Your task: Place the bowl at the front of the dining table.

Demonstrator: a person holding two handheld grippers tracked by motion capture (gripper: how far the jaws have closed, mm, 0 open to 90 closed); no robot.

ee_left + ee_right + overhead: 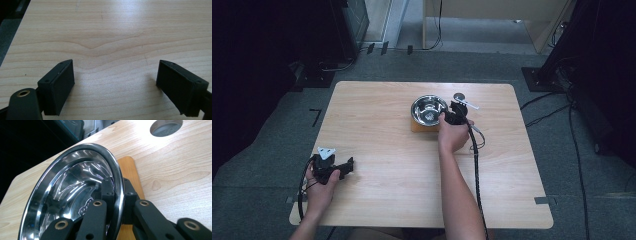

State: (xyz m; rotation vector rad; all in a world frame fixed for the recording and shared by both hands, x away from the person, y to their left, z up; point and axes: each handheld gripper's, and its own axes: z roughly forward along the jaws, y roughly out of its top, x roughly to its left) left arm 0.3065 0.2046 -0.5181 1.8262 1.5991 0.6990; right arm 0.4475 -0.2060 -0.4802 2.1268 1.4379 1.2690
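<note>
- Nearest me, right hand-held gripper (117, 195) pinches the shiny round steel bowl (75, 192) rim at 3 o'clock; I'd lift level off the orange wooden coaster (128, 170).
- Left hand-held gripper (115, 82) rests spread on the tabletop (112, 32).

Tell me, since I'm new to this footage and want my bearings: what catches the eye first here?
The shiny steel bowl stands out, sitting on a small orange board toward the far side of the wooden table. The right gripper has its jaws closed over the bowl's rim, one inside and one outside. The left gripper rests open near the table's near left corner, nothing between its jaws.
</note>
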